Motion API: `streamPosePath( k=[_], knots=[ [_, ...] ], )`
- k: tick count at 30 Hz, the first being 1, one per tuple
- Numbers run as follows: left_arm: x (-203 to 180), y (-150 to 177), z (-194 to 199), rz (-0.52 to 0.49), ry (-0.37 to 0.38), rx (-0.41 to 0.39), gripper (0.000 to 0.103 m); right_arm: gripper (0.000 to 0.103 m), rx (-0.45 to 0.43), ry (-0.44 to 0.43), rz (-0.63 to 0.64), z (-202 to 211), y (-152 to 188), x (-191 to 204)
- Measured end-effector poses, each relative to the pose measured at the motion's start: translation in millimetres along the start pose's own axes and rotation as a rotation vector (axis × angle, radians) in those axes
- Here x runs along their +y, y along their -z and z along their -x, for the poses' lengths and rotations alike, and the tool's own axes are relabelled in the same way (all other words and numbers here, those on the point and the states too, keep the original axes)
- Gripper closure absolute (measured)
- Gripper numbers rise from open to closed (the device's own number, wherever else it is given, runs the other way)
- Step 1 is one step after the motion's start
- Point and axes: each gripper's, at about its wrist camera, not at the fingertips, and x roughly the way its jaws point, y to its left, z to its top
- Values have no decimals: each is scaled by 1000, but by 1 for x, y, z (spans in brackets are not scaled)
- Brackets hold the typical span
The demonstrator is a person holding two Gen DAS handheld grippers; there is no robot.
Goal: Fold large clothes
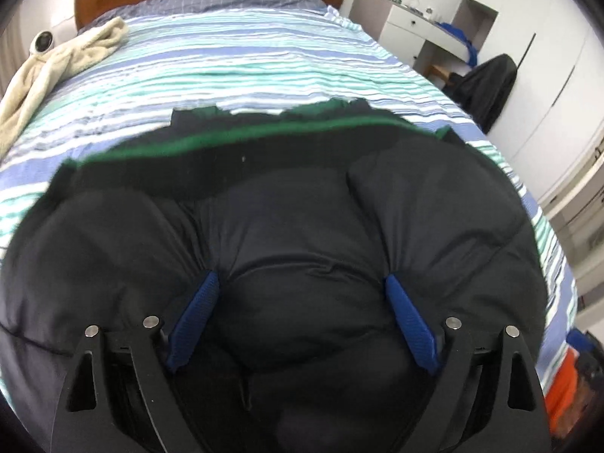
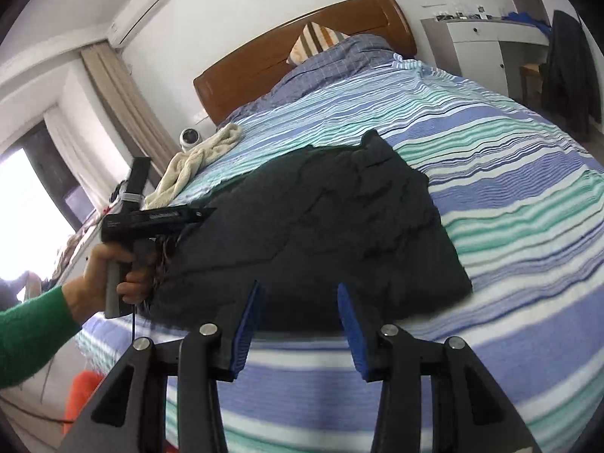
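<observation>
On striped bed [image 2: 509,173], black jacket [image 2: 339,226] mostly folded; left gripper [image 1: 302,290] spread wide, pressing puffy fabric; right gripper [image 2: 298,298] half-open, empty.

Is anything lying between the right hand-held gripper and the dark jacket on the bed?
Nothing visible. Only bare striped bedspread lies between the right hand-held gripper and the near edge of the dark jacket. The cream towel lies off at the far left, clear of that path.

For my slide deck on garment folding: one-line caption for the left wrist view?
Left tongs spread wide over a puffy black jacket on a striped bedspread.
</observation>
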Motion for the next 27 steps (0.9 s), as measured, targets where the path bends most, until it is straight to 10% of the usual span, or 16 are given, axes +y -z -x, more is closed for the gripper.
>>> streamPosePath(
  k=[27],
  knots=[
    [-40,67,66,-122,-25,-25,17,60,12,-3,-47,35,39,15]
  ],
)
